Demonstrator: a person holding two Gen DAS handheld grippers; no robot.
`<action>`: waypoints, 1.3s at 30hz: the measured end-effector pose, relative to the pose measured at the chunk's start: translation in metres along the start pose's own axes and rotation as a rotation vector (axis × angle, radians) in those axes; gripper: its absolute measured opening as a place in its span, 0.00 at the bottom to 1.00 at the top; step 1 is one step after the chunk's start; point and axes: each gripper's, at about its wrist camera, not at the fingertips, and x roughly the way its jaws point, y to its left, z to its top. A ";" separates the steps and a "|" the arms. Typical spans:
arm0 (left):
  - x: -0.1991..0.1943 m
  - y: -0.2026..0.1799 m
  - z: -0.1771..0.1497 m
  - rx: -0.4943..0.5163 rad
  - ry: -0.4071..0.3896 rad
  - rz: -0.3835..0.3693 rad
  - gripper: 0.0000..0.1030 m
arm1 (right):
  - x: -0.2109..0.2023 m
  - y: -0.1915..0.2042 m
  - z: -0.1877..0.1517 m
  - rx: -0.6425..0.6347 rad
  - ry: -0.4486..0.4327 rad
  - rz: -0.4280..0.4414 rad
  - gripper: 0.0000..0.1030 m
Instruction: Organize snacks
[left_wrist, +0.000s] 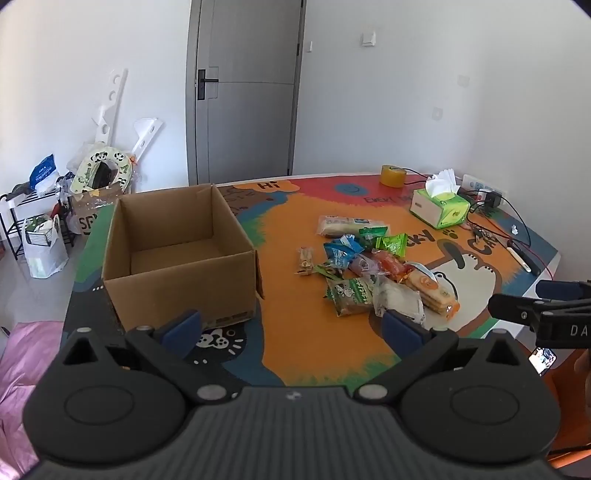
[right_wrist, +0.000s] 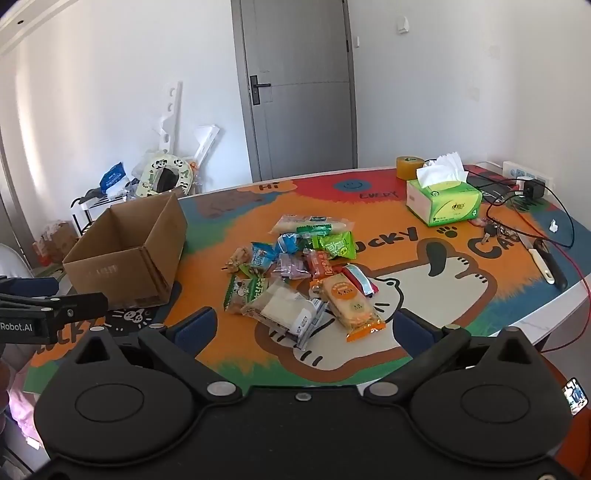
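Both grippers hang over the near edge of the tabletop (right_wrist: 461, 295), tilted downward, jaws spread wide and grasping nothing. The pile of snacks (right_wrist: 299, 269) lies mid-tabletop on the colourful mat: ahead of the right gripper (right_wrist: 303, 328), its nearest white packet (right_wrist: 284, 308) just beyond the fingertips, and ahead and right of the left gripper (left_wrist: 291, 328). The open cardboard box (left_wrist: 177, 254) stands by the left edge, apart from the pile, with no snack showing inside it.

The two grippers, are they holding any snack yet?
No. The left gripper and right gripper are both open and hold nothing; the snacks lie on the table.
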 end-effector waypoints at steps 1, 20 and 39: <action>0.000 0.000 0.000 0.000 -0.001 0.000 1.00 | 0.000 0.000 0.000 -0.002 -0.002 0.001 1.00; -0.001 0.007 -0.001 -0.024 -0.002 -0.001 1.00 | -0.002 0.004 0.002 -0.011 0.002 0.006 1.00; -0.005 0.008 0.001 -0.021 -0.008 0.006 1.00 | -0.004 0.008 0.002 -0.021 0.006 0.029 1.00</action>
